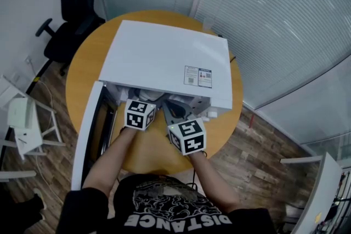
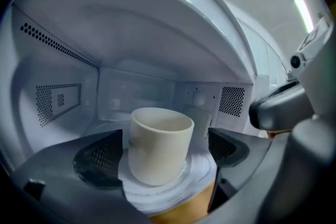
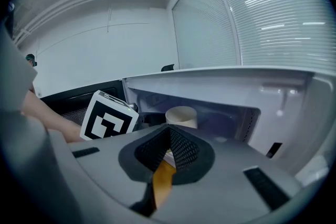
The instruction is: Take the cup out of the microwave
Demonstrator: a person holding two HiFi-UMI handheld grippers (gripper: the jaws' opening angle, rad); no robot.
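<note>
Two grippers: your left gripper is inside the oven mouth. Your right gripper sits just outside it, to the right.
Left jaws: spread wide, one either side of the cup, with nothing clamped yet. The left pad is just beside the wall and the right pad has a clear gap.
Right jaws: tips together, nothing between them.
Cup: cream, straight-walled, handleless cup, upright on the turntable inside the white box microwave.
Risk 1: the spacing is uneven, so I'd expect the near pad to land first and shove the cup sideways across the plate. Centre it before you close.
Risk 2: the wall looks smooth and glazed, so a light or high pinch may slip on the lift. Grip lower on the wall.
Risk 3: there's a low cavity roof above and a plate rim below. A steep lift or a dragged exit could clip either and tip the cup.
Risk 4: the right gripper is near the opening and could block the way out.
Pads: dark, with a meshed texture and a wedge shape.
Turntable: clear round glass plate with a ridged rim. It probably turns freely.
Cavity: glossy white walls with perforated vent patches.
Door: swung open at the left.
Table: round top in orange-brown wood.
</note>
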